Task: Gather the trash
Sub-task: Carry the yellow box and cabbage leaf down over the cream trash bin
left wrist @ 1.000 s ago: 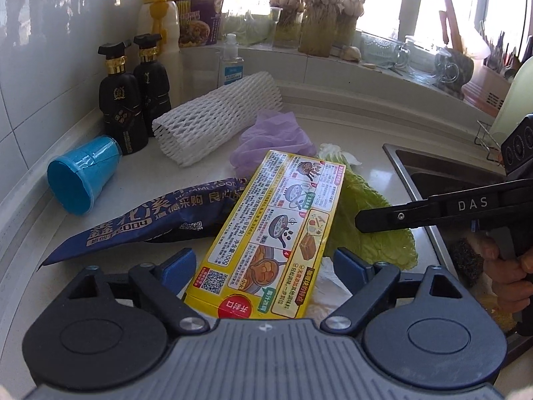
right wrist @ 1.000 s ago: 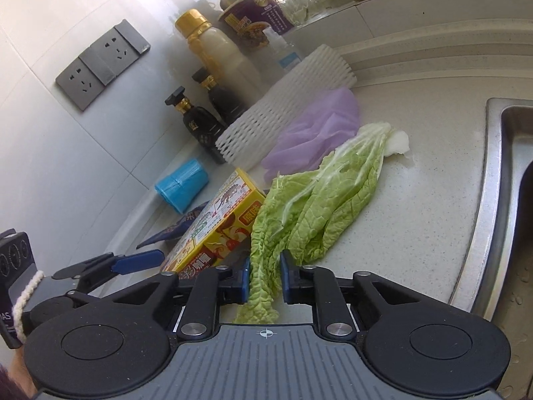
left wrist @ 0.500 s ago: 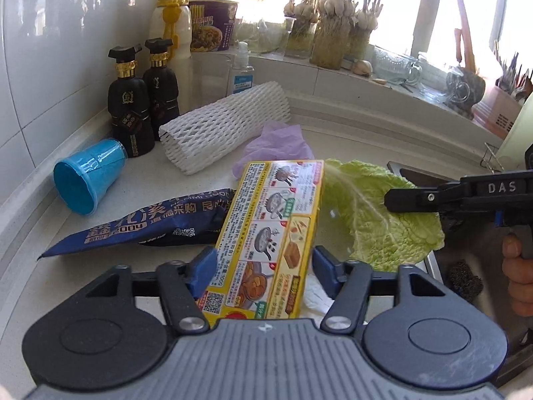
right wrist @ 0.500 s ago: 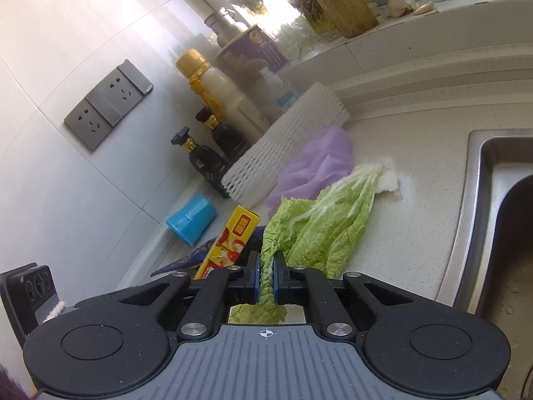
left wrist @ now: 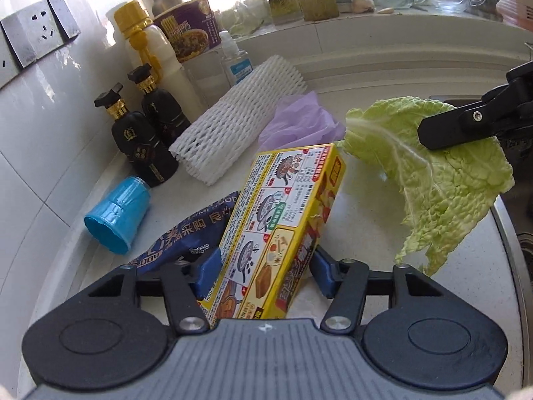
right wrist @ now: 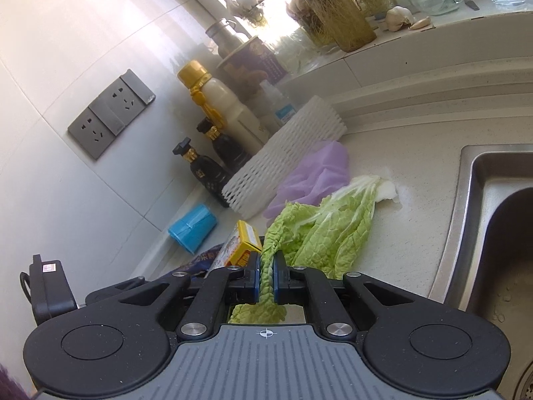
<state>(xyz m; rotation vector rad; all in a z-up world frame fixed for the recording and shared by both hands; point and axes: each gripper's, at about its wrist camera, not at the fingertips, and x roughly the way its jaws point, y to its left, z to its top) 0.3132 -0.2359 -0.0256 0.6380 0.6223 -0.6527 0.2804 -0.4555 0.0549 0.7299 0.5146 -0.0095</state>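
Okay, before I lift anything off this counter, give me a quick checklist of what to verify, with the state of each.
1. Right hand-held gripper shut on the cabbage leaf: ok.
2. Leaf fully off the counter: not ok, its white stem end rests there.
3. Left hand-held gripper pinching the yellow box: cannot tell. Its jaws have just been closing with the box between them, and the left pad looks to touch it, but the right contact is hidden.
4. Box sitting square: not ok, it is tilted, leaning over the dark blue snack bag.
5. Trash bin within reach: cannot tell, none in view.
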